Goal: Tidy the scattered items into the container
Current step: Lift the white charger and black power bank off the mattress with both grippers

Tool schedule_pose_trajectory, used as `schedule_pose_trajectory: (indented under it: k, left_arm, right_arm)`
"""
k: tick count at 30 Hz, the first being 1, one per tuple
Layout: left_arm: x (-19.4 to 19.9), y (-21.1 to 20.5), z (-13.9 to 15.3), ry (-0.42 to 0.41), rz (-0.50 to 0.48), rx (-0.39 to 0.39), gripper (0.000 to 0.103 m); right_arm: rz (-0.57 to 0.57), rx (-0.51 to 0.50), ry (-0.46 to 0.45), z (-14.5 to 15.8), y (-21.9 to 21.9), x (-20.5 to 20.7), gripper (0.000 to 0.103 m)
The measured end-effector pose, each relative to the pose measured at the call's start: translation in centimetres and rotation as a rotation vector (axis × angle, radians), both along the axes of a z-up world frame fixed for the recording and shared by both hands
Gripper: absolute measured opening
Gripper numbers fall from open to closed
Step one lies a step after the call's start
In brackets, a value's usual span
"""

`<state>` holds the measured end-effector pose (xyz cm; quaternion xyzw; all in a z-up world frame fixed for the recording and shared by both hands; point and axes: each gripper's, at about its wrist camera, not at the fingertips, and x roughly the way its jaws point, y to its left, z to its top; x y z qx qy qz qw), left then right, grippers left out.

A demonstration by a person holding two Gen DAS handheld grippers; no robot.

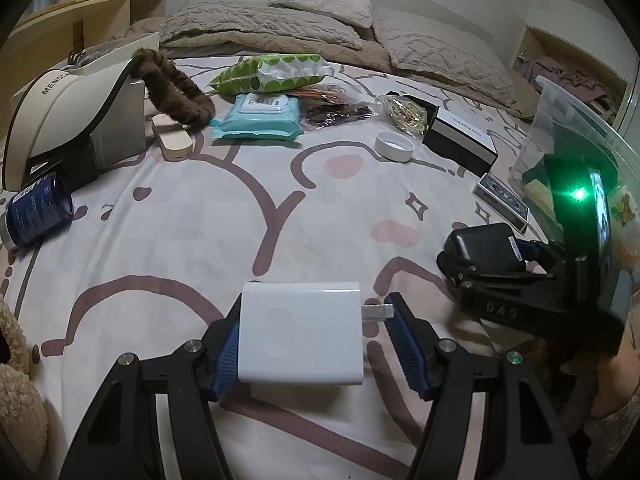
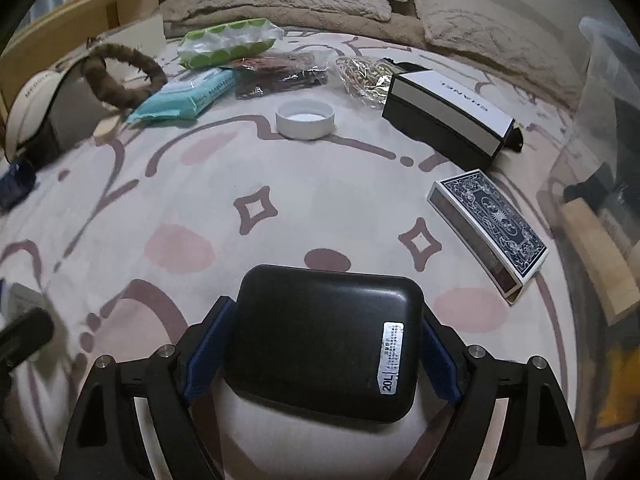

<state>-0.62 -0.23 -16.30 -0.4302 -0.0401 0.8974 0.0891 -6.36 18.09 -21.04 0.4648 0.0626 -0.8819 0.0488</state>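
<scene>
A white, smooth, rectangular plastic charger block (image 1: 301, 334) with metal plug prongs is seen between the blue ribbed pads of the left gripper (image 1: 310, 340). The left-hand pad lies against the block's side, while the right-hand pad meets only the tips of the prongs, so the block appears to be pinched end to end, body against prongs. It is judged to be light, rigid and slippery; a hold across its two flat sides would probably be steadier than one on the thin prongs, which could let it pivot.

A black, rounded, glossy rectangular case (image 2: 326, 340) with a small white label sits between the pads of the right gripper (image 2: 320, 350). Both pads lie at its edges and the case appears to be held, though whether they press firmly cannot be told. The shell is judged to be stiff, moderately light and slick, so a grip across its narrower width, near the middle, is suggested.

The clear plastic storage container (image 1: 568, 132) stands to the right of both grippers, beyond the right one. A dark-patterned playing-card box (image 2: 488, 228) lies ahead and to the right of the black case, on the printed bedsheet (image 2: 200, 200).
</scene>
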Motion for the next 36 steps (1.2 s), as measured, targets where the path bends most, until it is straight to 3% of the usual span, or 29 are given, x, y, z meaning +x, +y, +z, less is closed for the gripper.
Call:
schedule_pose_trajectory:
  k: [17, 24, 36]
  left_arm:
    - [1.4, 1.1, 0.7, 0.020, -0.045, -0.016, 0.066]
    - [2.6, 1.7, 1.2, 0.031, -0.054, -0.019, 0.066]
    - [4.5, 2.9, 4.8, 0.104, -0.064, -0.005, 0.066]
  right_arm:
    - [0.050, -0.081, 0.054, 2.1, 1.4, 3.3, 0.083]
    - [0.073, -0.130, 0.108, 4.8, 2.1, 5.4, 0.083]
    - [0.090, -0.203, 0.144, 9.7, 4.6, 8.4, 0.083]
